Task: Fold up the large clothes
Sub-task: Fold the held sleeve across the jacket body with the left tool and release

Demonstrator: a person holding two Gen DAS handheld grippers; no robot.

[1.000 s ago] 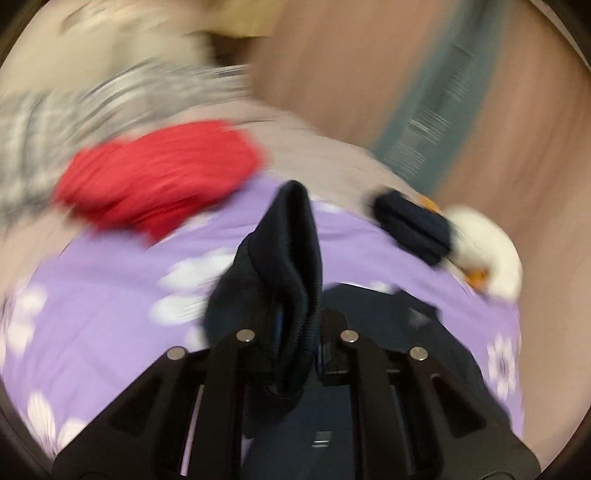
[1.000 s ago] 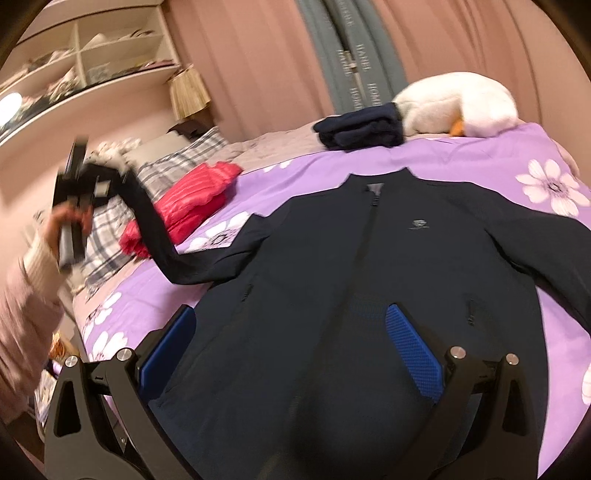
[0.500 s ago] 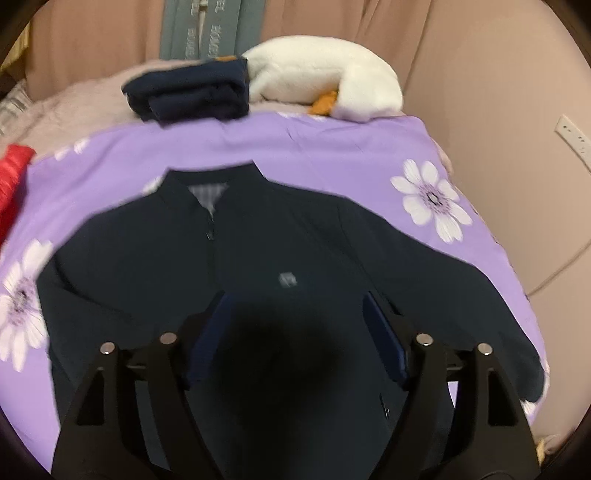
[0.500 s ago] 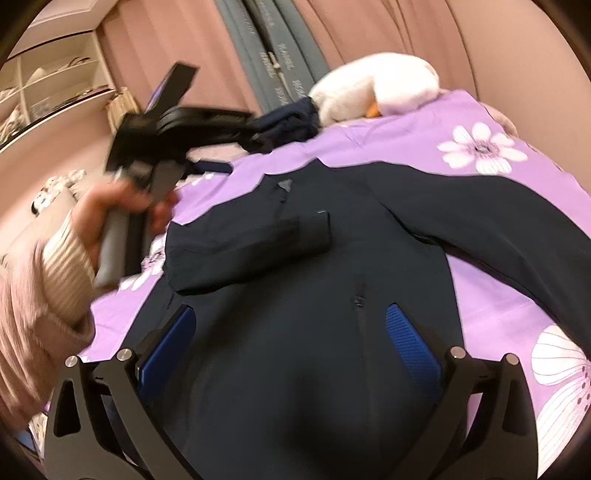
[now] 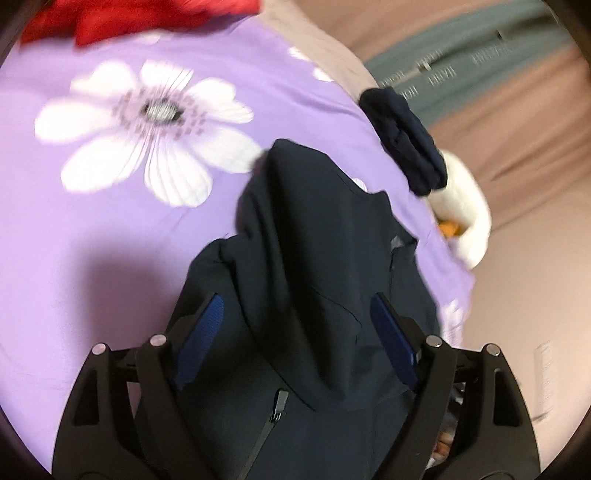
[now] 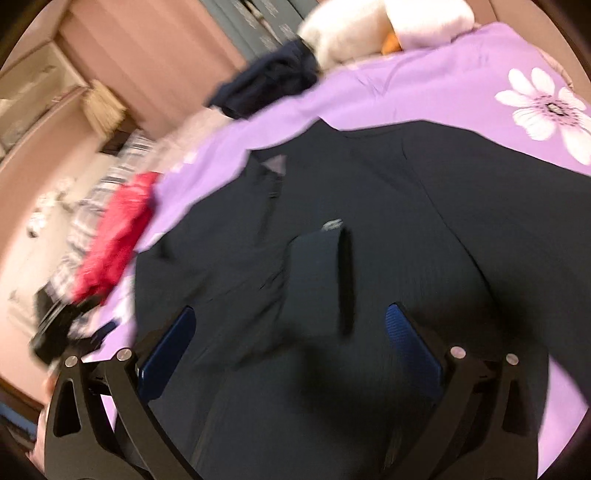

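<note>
A dark navy zip jacket [image 6: 406, 206] lies front up on the purple flowered bedspread [image 6: 424, 85]. One sleeve [image 6: 317, 280] is folded across its chest, the cuff near the small chest logo. In the left wrist view the jacket [image 5: 314, 258] fills the middle, its zipper pull low between the fingers. My left gripper [image 5: 295, 339] is open and empty, just above the jacket's left side. My right gripper [image 6: 291, 350] is open and empty, above the lower chest.
A folded navy garment [image 6: 273, 81] and a white plush duck [image 6: 369, 29] lie at the head of the bed. A red garment [image 6: 118, 232] and plaid bedding [image 6: 96, 199] lie left. Pink curtains [image 5: 517, 155] and shelves [image 6: 40, 96] stand behind.
My left gripper carried the sleeve across the jacket's chest, let it go and opened, then swung to the jacket's left side. The right gripper stayed open and shifted view.
</note>
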